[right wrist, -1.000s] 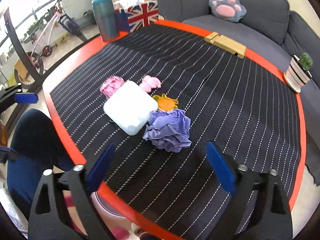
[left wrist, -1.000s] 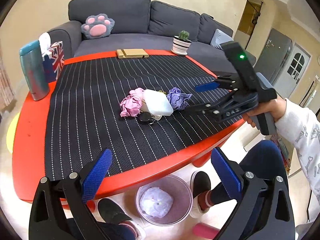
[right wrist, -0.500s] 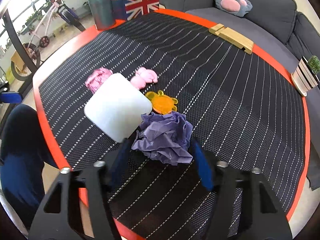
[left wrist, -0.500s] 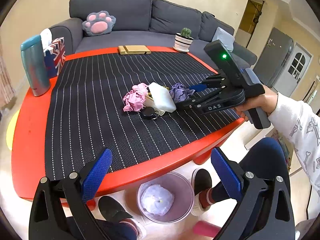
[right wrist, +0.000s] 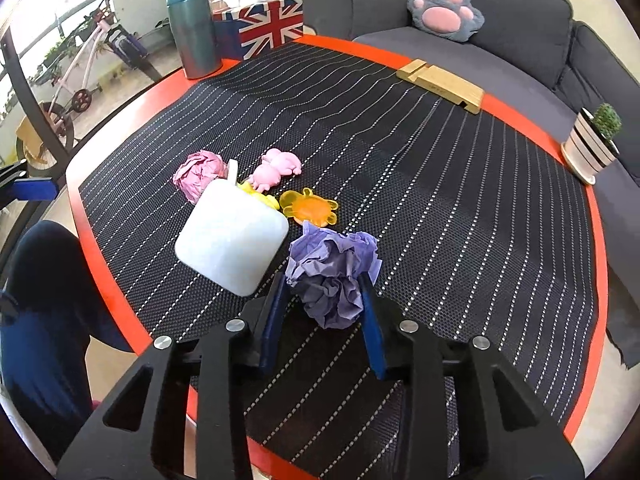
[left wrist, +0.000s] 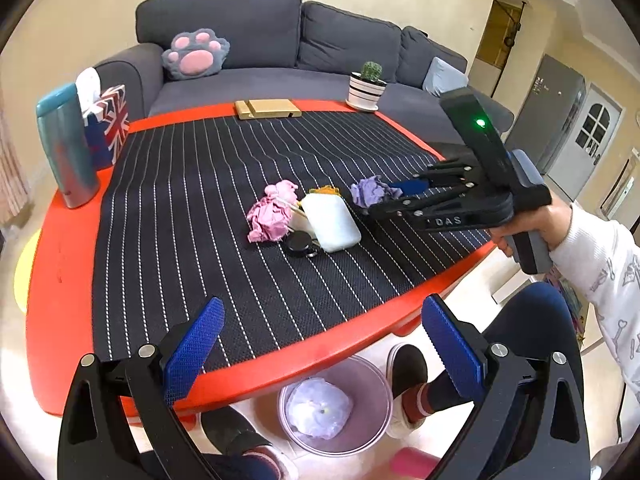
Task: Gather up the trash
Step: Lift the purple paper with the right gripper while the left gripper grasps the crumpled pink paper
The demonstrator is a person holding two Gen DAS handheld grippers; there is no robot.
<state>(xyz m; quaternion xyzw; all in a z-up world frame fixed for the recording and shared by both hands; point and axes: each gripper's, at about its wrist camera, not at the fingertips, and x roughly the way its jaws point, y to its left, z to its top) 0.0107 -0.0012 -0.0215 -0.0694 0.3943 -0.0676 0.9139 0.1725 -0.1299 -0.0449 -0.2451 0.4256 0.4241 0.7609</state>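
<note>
Right wrist view: the right gripper (right wrist: 323,296), its jaws just closing, clenches the purple paper ball (right wrist: 334,276) on the mat (right wrist: 440,200), white case (right wrist: 232,246) at nine o'clock. Left gripper (left wrist: 320,344) gapes empty.

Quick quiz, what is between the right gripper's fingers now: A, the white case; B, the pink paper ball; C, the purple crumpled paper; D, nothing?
C: the right gripper has been closing, and its blue pads now flank and press the purple crumpled paper.
</note>
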